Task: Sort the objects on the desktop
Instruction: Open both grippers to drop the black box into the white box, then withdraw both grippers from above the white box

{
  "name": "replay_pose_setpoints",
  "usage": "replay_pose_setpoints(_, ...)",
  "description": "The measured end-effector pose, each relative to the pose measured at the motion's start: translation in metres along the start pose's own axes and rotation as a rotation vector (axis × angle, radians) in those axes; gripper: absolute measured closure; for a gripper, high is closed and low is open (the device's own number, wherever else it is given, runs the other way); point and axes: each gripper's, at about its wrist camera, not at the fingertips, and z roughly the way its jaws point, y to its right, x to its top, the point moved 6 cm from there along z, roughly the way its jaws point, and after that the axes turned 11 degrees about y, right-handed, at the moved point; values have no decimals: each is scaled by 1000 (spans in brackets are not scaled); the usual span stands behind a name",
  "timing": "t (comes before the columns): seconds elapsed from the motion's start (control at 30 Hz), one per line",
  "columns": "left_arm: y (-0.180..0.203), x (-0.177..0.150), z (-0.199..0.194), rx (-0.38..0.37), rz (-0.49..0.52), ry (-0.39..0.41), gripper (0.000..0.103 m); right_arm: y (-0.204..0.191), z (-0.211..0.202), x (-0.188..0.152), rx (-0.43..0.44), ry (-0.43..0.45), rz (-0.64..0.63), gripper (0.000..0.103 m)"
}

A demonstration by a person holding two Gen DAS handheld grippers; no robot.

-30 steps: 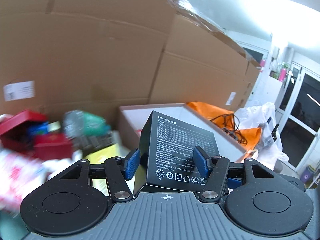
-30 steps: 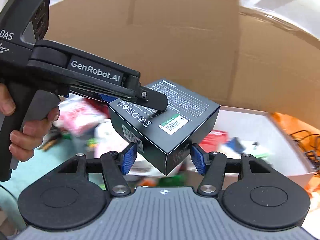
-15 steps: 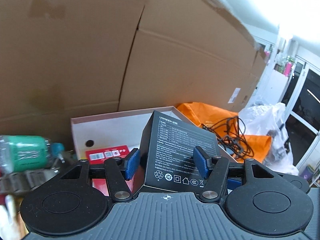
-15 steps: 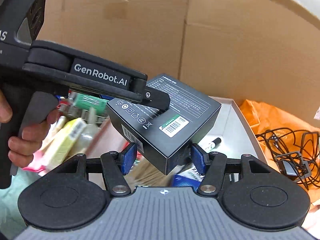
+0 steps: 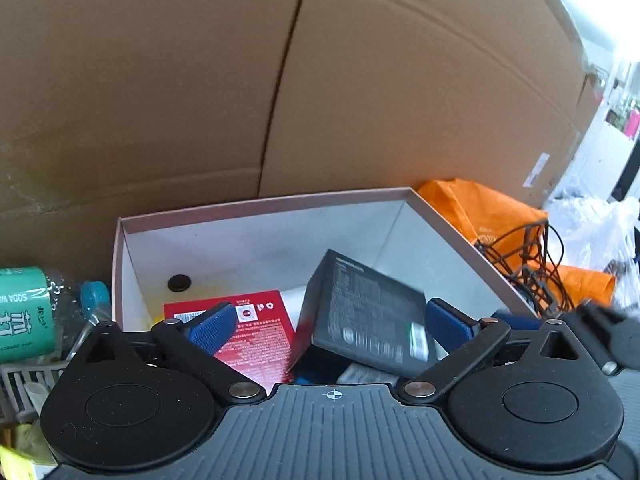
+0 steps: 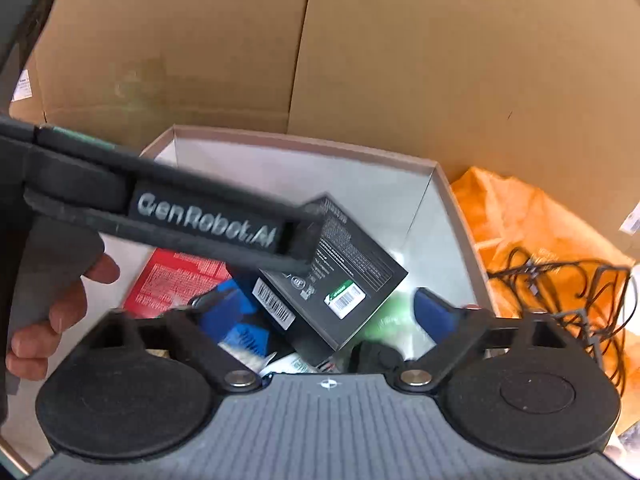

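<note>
Now, the change: both tongs, which pinched the black box (image 5: 366, 316) a moment ago, are letting go; their jaws are opening and the box is loose, motion-blurred, tilted on one corner.
Bottle: a green-labelled soda bottle (image 5: 28, 312) lies outside the tray, at far left of the left view.
Tray: the white tray (image 5: 256, 240) with a pinkish rim sits against a cardboard wall (image 5: 200, 80); both views have swung over it compared with a second ago.
Red box: a flat red box (image 5: 256, 332) lies on the tray floor, left of the black box and partly under it.
Black box: it is inside the tray walls, leaning over the red box and some blue and white packets; whether it has come to rest I cannot tell.
Meaning: this item looks sorted into the tray; the likely next step is to draw back and fetch another thing.
Left gripper (image 5: 328, 328): spread wide, blue pads clear of the box on both sides, pointing down into the tray.
Left hand (image 6: 52, 312): seen in the right view, fingers wrapped on the handle, the tool reaching across the tray.
Right gripper (image 6: 332, 312): spread as well, pads off the box, tilted down from the near edge.
Orange bag (image 6: 540, 240): beside the tray at right, black cable on it.
</note>
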Motion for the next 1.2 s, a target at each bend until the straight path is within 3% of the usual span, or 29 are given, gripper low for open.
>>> replay_pose_setpoints(0.3,1,1,-9,28,19,-3,0,13,-8,-6,-65,15,45,2)
replay_pose_setpoints(0.47,2,0,-33,35,13,13,0,13,-35,-4,-75,38,100,1)
replay_pose_setpoints(0.5,2,0,-40,34,12,20,0,19,-26,-1,-75,43,102,0)
replay_pose_setpoints(0.8,14,-6,-120,28,77,99,0,-2,-89,-3,-121,96,91,0)
replay_pose_setpoints(1.2,13,-48,-215,67,105,127,0,-47,-157,-30,-161,125,55,0)
